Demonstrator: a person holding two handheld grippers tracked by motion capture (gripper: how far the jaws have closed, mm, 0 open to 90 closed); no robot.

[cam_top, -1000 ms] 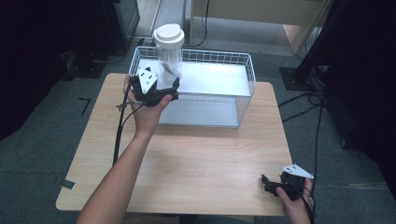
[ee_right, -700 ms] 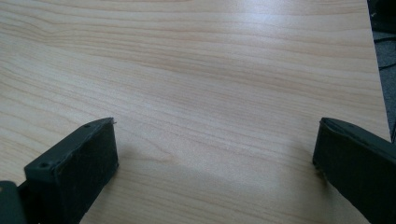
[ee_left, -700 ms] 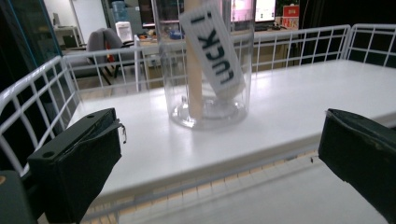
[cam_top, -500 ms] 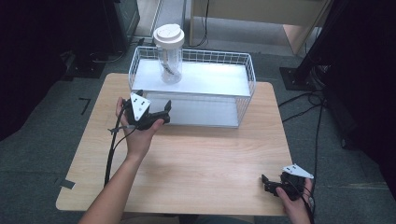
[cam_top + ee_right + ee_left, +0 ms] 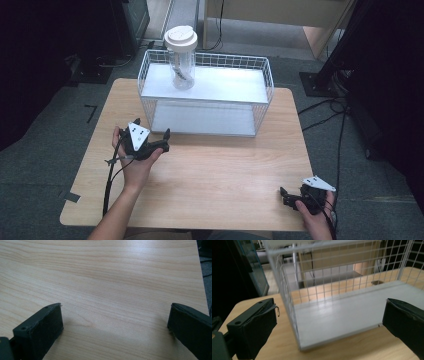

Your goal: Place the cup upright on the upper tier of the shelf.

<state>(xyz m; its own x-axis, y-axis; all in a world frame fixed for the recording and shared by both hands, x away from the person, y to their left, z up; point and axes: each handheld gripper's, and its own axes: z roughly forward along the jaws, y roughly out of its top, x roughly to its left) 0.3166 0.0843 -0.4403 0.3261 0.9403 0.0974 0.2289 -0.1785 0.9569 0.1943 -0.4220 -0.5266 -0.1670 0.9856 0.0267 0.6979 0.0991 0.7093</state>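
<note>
So the left gripper had its jaws spread wide with nothing between them, parked over the wooden table just in front of the white wire basket. In the left gripper view the basket's near corner and its white floor board sat right between the two black pads, close but not touching as far as I could tell. The right gripper was down at the table's near right corner, jaws also wide apart and empty, just bare wood grain under it. A clear tumbler with a white lid stood upright in the basket's back left corner. Couldn't read any label on it, too small. Plenty of open tabletop between the two hands.
</note>
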